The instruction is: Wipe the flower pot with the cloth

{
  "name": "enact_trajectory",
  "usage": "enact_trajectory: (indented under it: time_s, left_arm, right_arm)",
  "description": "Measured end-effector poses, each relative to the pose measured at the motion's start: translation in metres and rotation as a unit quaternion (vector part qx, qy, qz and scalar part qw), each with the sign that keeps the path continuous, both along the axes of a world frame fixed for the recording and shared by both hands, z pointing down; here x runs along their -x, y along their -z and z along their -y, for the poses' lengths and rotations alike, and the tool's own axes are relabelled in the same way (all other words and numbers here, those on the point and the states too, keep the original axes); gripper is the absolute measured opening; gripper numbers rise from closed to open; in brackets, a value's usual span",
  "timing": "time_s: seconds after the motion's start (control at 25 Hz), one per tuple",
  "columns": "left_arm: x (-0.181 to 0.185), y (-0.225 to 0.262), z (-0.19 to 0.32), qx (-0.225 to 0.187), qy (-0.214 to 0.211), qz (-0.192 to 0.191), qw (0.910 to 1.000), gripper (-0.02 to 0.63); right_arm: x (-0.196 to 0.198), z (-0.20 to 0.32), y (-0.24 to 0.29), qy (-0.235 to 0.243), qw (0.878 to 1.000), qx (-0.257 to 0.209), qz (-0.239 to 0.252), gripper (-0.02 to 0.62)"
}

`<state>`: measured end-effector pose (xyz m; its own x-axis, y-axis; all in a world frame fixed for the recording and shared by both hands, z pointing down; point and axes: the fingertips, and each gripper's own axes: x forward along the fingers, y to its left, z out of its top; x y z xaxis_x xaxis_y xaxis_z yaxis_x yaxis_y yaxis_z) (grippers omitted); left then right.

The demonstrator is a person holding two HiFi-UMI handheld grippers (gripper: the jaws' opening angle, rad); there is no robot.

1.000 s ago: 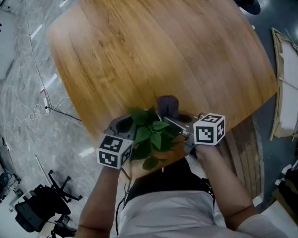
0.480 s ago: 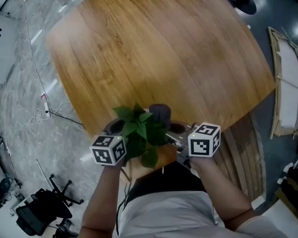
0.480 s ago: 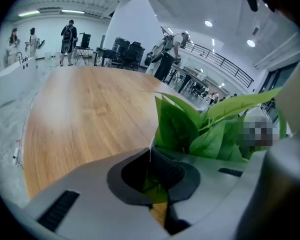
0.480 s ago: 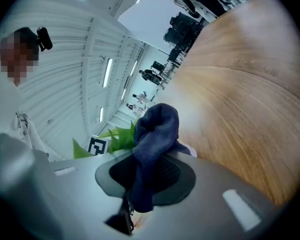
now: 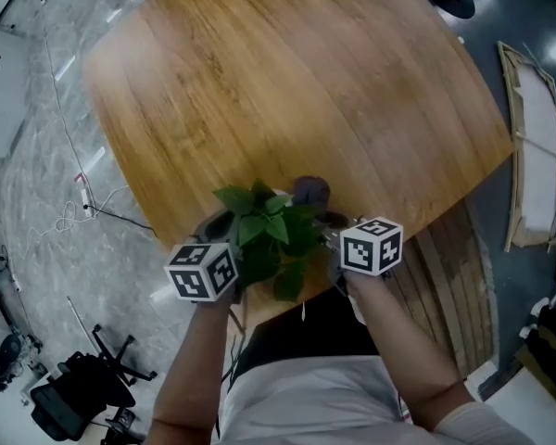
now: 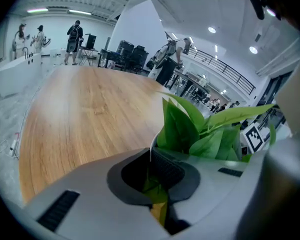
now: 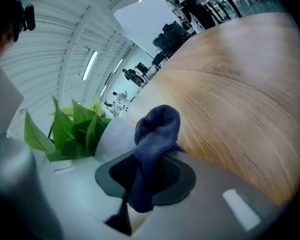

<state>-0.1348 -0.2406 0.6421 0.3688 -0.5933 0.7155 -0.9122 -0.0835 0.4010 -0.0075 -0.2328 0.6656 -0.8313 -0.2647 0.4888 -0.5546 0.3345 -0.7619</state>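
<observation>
A potted plant with green leaves (image 5: 269, 235) stands at the near edge of the wooden table (image 5: 287, 72), its white pot mostly hidden under the foliage. My left gripper (image 5: 224, 232) is shut on the pot's thin white rim (image 6: 151, 151), with leaves (image 6: 200, 129) rising just past the jaws. My right gripper (image 5: 332, 222) is shut on a dark blue-purple cloth (image 5: 310, 193). In the right gripper view the bunched cloth (image 7: 155, 134) lies against the white pot wall (image 7: 109, 134), beside the leaves (image 7: 75, 129).
The table edge runs right under both grippers. On the grey floor to the left lie a white cable (image 5: 74, 207) and an office chair (image 5: 74, 392). A wooden frame (image 5: 537, 156) leans at the right. People stand far off (image 6: 75, 34).
The plant and both grippers have shifted slightly left along the near edge. The cloth has moved along the pot's far side, dipping toward the leaves and back out.
</observation>
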Motion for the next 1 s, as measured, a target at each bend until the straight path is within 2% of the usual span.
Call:
enact_trajectory:
  time_s: [0.4, 0.64, 0.8, 1.0]
  left_arm:
    - [-0.006, 0.014, -0.002, 0.006, -0.001, -0.006, 1.0000, 0.018]
    - [-0.008, 0.024, -0.001, 0.001, -0.010, -0.001, 1.0000, 0.048]
    - [-0.004, 0.046, 0.001, -0.015, -0.007, 0.004, 0.9999, 0.058]
    - [-0.003, 0.096, 0.007, -0.055, -0.009, 0.004, 0.9984, 0.058]
  right_arm:
    - [-0.027, 0.008, 0.046, -0.013, 0.998, -0.061, -0.033, 0.063]
    - [-0.049, 0.021, 0.076, -0.030, 0.993, -0.101, -0.045, 0.063]
    - [-0.055, 0.027, 0.108, -0.027, 0.989, -0.136, -0.049, 0.063]
    - [-0.051, 0.031, 0.162, -0.016, 0.980, -0.192, -0.048, 0.063]
